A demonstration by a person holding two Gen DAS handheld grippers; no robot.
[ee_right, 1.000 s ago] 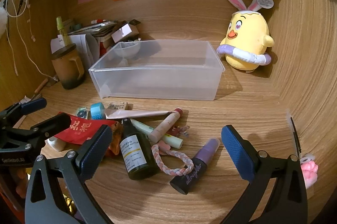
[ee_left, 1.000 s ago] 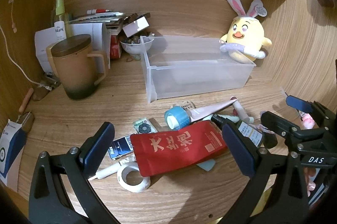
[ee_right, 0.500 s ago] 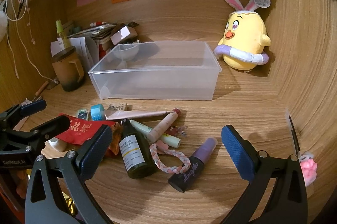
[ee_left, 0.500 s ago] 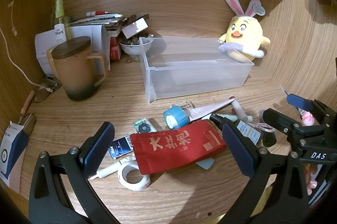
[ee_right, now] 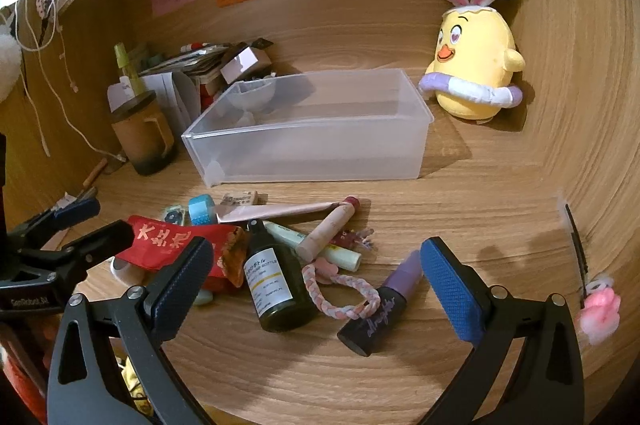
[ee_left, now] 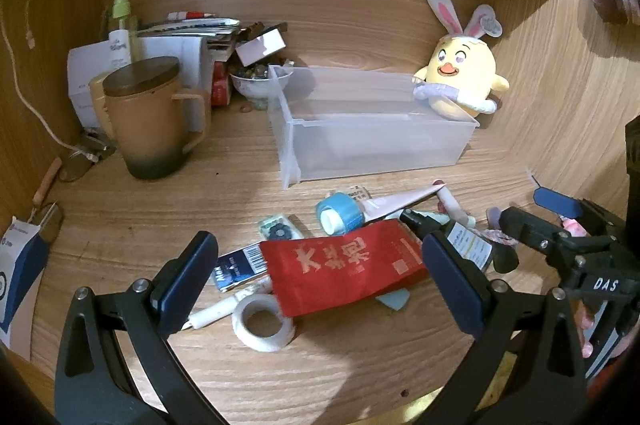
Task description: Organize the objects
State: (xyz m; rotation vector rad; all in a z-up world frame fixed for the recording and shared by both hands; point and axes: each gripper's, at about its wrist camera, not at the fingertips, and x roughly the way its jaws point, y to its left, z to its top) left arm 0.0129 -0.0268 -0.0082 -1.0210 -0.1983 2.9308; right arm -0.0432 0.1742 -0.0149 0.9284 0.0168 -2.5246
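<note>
A clear plastic bin is sitting empty, upright; a red pouch, dark bottle and purple lipstick are lying before it.

Your left gripper has its jaws spread wide, blue pads facing each other with nothing between them. Your right gripper is likewise spread and holds nothing (each appears at the edge of the other's view). Both hang side by side, pointing forward and slightly downward.
</note>
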